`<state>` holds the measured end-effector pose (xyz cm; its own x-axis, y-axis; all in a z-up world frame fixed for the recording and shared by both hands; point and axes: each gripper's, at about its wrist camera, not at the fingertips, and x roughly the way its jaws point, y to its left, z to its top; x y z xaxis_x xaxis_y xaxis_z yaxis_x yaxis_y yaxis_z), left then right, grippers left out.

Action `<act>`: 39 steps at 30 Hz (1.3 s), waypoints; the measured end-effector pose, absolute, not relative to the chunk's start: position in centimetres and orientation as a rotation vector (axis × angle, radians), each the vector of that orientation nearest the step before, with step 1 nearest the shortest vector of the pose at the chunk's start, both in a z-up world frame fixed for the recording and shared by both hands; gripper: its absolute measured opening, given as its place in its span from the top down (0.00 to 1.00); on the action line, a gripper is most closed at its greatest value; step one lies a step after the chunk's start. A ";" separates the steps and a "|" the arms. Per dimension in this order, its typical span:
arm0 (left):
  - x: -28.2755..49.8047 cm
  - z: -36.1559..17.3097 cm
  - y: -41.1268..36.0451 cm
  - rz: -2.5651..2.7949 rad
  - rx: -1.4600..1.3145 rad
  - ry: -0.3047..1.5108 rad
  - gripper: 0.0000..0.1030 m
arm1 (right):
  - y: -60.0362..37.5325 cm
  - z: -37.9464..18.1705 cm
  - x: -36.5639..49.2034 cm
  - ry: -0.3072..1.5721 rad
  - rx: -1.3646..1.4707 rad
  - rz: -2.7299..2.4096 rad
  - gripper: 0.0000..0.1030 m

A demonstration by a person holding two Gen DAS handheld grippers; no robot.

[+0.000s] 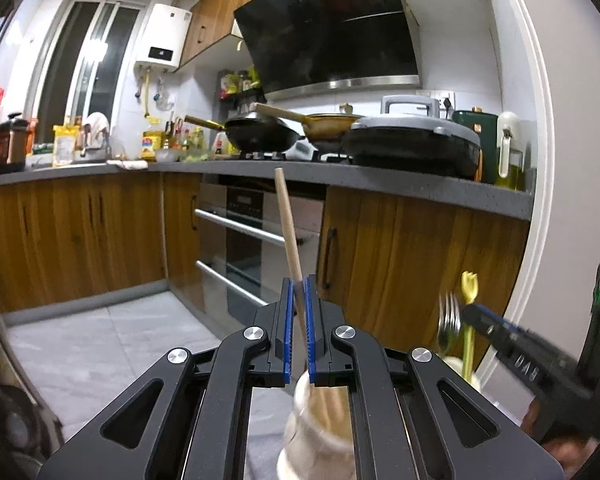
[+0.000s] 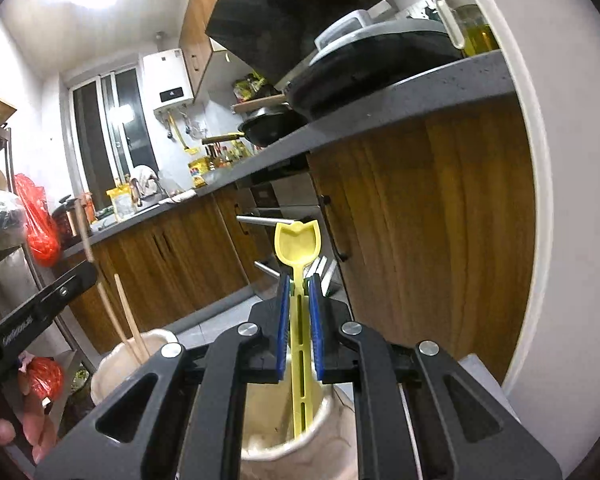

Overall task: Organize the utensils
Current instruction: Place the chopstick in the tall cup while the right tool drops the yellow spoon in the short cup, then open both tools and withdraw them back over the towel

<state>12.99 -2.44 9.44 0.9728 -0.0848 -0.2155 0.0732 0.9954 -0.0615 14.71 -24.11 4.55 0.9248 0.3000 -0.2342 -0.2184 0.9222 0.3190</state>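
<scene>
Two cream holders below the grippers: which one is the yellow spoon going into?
The holder directly under the right gripper, which is shut on the yellow spoon; the spoon's handle reaches into it. The other holder, to its left, has chopsticks.

The left gripper (image 1: pixel 299 280) clamps a wooden chopstick (image 1: pixel 287 224) above a cream holder (image 1: pixel 320 432).

Metal fork (image 1: pixel 449 322) blurred — cream holder (image 1: pixel 320 436) cut off below, blurred.
</scene>
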 end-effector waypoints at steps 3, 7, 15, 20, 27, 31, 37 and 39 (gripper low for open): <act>12.1 8.8 -2.0 -0.079 -0.047 0.245 0.94 | -24.4 4.3 13.6 0.309 0.287 0.253 0.90; 10.9 7.7 -1.8 -0.077 -0.035 0.278 0.94 | -23.5 3.9 12.2 0.299 0.210 0.226 0.90; 10.0 6.5 -1.9 -0.077 -0.035 0.311 0.93 | -22.7 2.9 12.5 0.353 0.160 0.228 0.90; 10.0 6.0 -1.7 -0.077 -0.039 0.332 0.86 | -23.1 2.8 12.9 0.375 0.184 0.237 0.90; 9.6 6.0 -1.3 -0.071 -0.051 0.329 0.46 | -23.5 3.1 12.8 0.389 0.196 0.232 0.50; 8.5 6.0 -1.0 -0.052 -0.048 0.301 0.23 | -24.2 3.6 12.1 0.388 0.220 0.230 0.34; 6.6 5.9 -0.2 -0.049 -0.064 0.289 0.08 | -25.5 4.7 9.5 0.327 0.250 0.225 0.04; 6.2 5.7 0.1 -0.057 -0.075 0.305 0.07 | -25.7 5.0 8.7 0.311 0.246 0.217 0.04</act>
<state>6.16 0.06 5.71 0.9521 -0.0678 -0.2981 0.0451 0.9956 -0.0822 8.67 -25.66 4.99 0.9293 0.2474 -0.2742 -0.1721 0.9470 0.2712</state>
